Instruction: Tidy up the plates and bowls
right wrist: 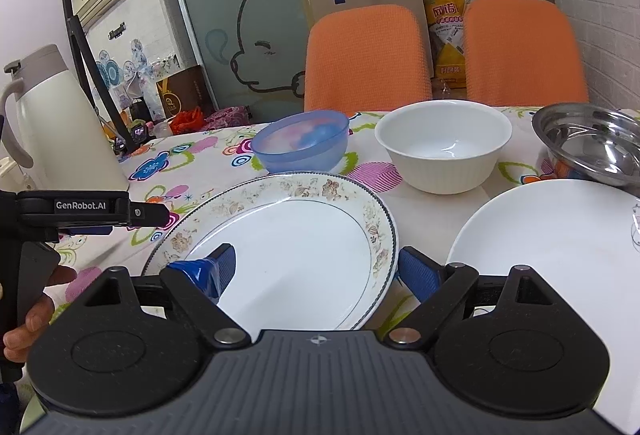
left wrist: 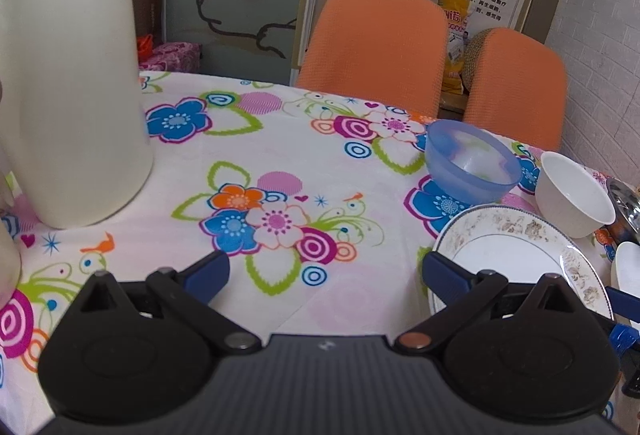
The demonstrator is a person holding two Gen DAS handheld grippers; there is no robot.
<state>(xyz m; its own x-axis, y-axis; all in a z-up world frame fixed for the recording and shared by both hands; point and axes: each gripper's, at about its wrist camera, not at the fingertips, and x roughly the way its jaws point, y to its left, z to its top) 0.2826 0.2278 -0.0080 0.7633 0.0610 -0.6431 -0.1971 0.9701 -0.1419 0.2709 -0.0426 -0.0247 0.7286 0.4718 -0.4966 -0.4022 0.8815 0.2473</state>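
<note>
Floral-rimmed plate (right wrist: 296, 235) (upright) fronts three bowls (right wrist: 444, 145).

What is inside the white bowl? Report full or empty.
Empty. The white bowl stands upright on the tablecloth, its bare white interior visible.

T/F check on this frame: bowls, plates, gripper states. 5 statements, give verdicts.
1. Both the left gripper and right gripper are open. True.
2. The blue bowl is stacked inside the white bowl. False: they stand side by side on the tablecloth.
3. The floral-rim plate lies in front of the right gripper, with one finger over it. True.
4. The steel bowl sits on the plain white plate. False: it stands behind the plate, on the tablecloth.
5. The thermos lies on its side. False: it stands upright.
</note>
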